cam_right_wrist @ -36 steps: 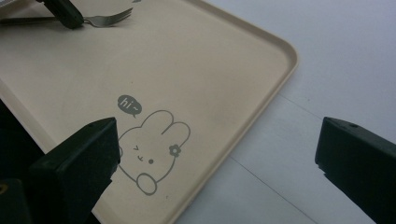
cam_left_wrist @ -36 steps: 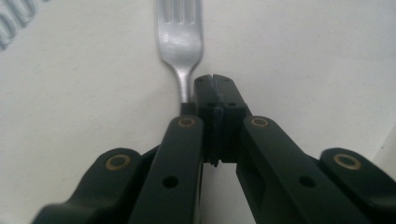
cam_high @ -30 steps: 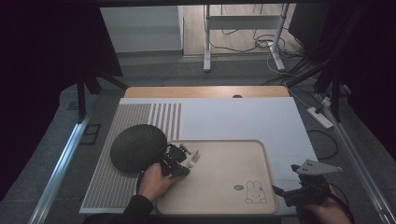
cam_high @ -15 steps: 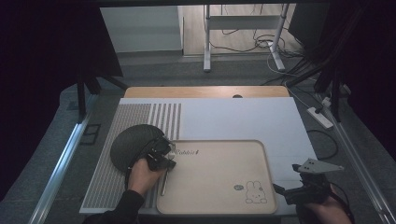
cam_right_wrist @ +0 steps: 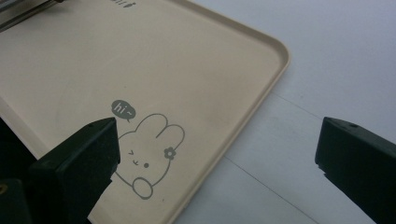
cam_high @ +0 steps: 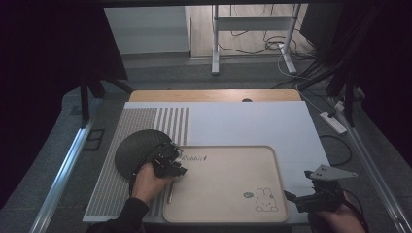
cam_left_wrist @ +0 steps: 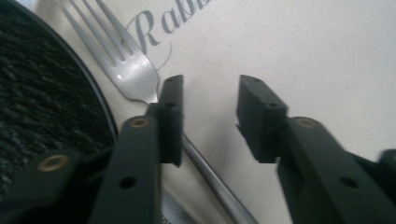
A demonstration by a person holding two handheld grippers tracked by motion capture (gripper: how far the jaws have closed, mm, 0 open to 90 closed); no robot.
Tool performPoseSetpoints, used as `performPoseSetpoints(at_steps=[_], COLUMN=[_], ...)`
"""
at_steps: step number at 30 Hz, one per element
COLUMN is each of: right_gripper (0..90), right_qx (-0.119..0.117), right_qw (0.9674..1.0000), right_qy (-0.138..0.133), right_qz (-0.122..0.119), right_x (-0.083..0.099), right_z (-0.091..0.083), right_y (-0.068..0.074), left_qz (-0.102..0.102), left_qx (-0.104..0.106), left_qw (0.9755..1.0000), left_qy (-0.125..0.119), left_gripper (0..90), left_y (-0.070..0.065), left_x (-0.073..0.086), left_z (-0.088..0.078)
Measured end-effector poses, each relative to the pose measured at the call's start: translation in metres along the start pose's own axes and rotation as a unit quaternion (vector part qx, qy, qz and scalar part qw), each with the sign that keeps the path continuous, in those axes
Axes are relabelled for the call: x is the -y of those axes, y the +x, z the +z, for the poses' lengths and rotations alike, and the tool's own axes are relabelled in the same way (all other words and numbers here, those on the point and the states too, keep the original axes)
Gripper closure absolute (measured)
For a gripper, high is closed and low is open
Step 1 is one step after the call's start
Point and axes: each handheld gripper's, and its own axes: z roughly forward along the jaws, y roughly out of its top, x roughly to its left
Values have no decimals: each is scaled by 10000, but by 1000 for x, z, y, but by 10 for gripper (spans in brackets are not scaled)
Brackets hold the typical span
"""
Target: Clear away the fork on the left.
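Left gripper (cam_high: 171, 162) has shifted toward the plate (cam_high: 138, 153), jaws just opening, fork (cam_left_wrist: 135, 79) released on tray (cam_high: 272, 160). Lift clear without nudging it. Right gripper (cam_high: 311, 196) wide, empty.

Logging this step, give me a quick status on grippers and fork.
Left gripper just opened, nothing between jaws. Fork released, lying on tray beside dark plate. Right gripper open, over tray corner. Nothing in the way.

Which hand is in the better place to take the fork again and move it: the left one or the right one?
Left. The left gripper has just been opening; its fingers stand beside the fork at the tray's left edge, next to the dark plate. The right gripper waits open beyond the tray's right edge, far away.
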Motion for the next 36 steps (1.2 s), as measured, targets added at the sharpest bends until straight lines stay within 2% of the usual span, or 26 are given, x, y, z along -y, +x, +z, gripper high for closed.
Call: performPoseSetpoints(at_steps=[2,7,12,14,17,20,23,26,31,36], right_gripper=[6,6,6,6,6,5,6,5,6,6], right_qx=[-8,-24,-27,-26,-22,-8,28,76,160,150], right_qw=[10000,10000,10000,10000,10000,10000,10000,10000,9999,9998], right_qy=[-2,-1,-3,-4,-5,-4,6,15,59,88], right_qz=[-2,-13,-22,-21,-22,-27,-38,-36,5,-38], right_x=[0,0,0,0,0,0,0,0,0,0], right_z=[0,0,0,0,0,0,0,0,0,0], right_y=[0,0,0,0,0,1,1,1,0,0], left_qz=[-7,-32,52,143,222,199,233,198,217,97], left_qx=[-37,47,15,-30,-52,45,19,79,17,178], left_qw=[10000,9996,9986,9981,9975,9971,9971,9965,9929,9873], left_qy=[-55,-271,-526,-604,-663,-738,-727,-805,-1169,-1574], left_gripper=[563,446,330,278,203,123,28,0,0,0], left_y=[2,4,6,7,7,8,9,11,14,18], left_x=[1,2,4,4,5,6,9,13,24,37], left_z=[-2,-8,-12,-13,-14,-17,-19,-23,-32,-42])
